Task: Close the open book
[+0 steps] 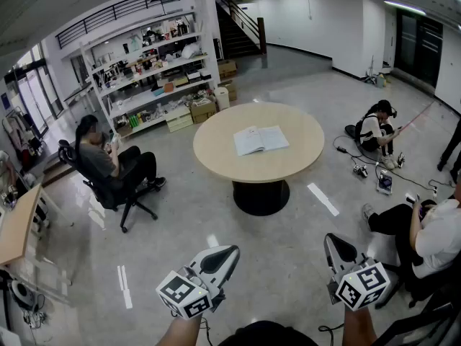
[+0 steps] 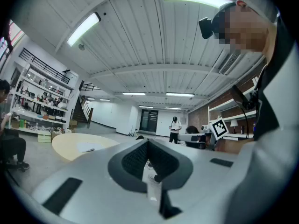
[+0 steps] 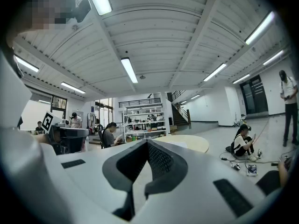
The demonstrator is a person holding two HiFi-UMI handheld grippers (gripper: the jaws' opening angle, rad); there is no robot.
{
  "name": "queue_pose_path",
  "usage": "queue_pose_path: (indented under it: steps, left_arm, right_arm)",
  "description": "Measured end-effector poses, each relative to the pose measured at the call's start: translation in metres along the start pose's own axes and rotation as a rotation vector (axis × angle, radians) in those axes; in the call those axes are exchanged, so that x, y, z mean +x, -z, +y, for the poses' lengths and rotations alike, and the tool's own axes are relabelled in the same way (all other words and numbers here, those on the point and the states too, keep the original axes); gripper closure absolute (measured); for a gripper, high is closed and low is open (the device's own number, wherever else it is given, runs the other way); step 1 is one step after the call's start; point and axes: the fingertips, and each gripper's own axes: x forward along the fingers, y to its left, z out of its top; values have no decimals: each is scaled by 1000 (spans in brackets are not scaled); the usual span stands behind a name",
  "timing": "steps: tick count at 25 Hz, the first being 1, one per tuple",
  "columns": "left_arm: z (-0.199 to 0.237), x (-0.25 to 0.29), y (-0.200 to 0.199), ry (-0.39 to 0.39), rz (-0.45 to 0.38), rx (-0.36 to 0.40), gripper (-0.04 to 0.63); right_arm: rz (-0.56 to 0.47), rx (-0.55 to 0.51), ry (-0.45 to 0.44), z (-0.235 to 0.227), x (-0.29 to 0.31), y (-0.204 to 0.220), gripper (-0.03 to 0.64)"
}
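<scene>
Big open hall, glossy grey floor, a storage shelf (image 1: 151,63) along the far left wall and stairs behind it. A round table (image 1: 216,157) stands mid-room on a dark pedestal base, with the open book (image 1: 261,140) lying flat on it, pages up, a bit toward the table's far right side. Bystanders: one person on an office chair (image 1: 108,168) left of the table, another sitting on the floor (image 1: 374,132) to its right, neither near the book. Task progress: nothing done yet. The book is fully spread and untouched, so the whole approach, the cover flip and the press-down are left. The left gripper (image 1: 229,252) and right gripper (image 1: 333,241) are both held low at the bottom of the head view, close to the person's body, pointing roughly level toward the table. Left claw: jaws clenched tip to tip, nothing between them, only floor showing through the gap behind the tips. Right claw: same, jaws pressed together and empty. The book is well apart from both claws, ahead of them across bare floor, roughly centred between the two. In the left gripper view the table sits low at left, beyond the jaws, with the book a pale patch on it. My read: walk up first, then likely open one claw to catch a cover edge.
</scene>
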Motion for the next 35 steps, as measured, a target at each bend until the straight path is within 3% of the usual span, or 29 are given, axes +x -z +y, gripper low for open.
queue_pose_path:
  steps: [23,35]
  left_arm:
    - [3,11,8,-28,14,0,606]
    - [7,19,8,-60,5,-34,606]
  right_arm:
    - [-32,54,24,-13,-2,0,624]
    - [-21,26,19,-11,-1,-4,624]
